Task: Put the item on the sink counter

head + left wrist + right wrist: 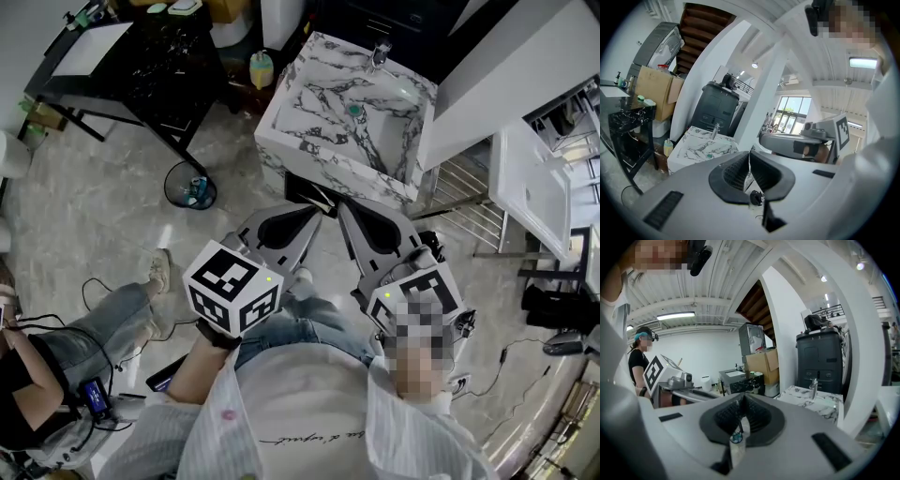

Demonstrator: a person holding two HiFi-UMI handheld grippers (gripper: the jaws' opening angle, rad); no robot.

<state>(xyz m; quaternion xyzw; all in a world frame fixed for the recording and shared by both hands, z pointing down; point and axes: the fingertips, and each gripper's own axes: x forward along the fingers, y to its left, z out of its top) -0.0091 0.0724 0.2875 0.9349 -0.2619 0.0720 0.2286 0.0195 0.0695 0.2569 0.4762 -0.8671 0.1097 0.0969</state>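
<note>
Left tool [749,154]: the jaws are together at the tips, with nothing between them.
Right tool [742,398]: the jaws are pressed together too, and it is empty.
Where I hold them: the two tools are side by side in front of me. They point toward the marble sink [328,167] but stop short of it.
Sink desk: a marble rim runs round the basin, with the tap [380,52] at the back. I can make out nothing loose on the rim, though small things would be hard to see from here.
The item: I cannot tell which thing it is, and neither tool carries it. A small yellowish bottle [262,67] stands on the floor just beside the sink. Other small things lie on the black desk [159,66] well to the left.
Step in hand: as I judge it, empty tools facing the sink fit two stages. Either the item is yet to be fetched, or it is already set down.
Next move: it calls for a closer look at the rim, to see whether the item lies there.
</note>
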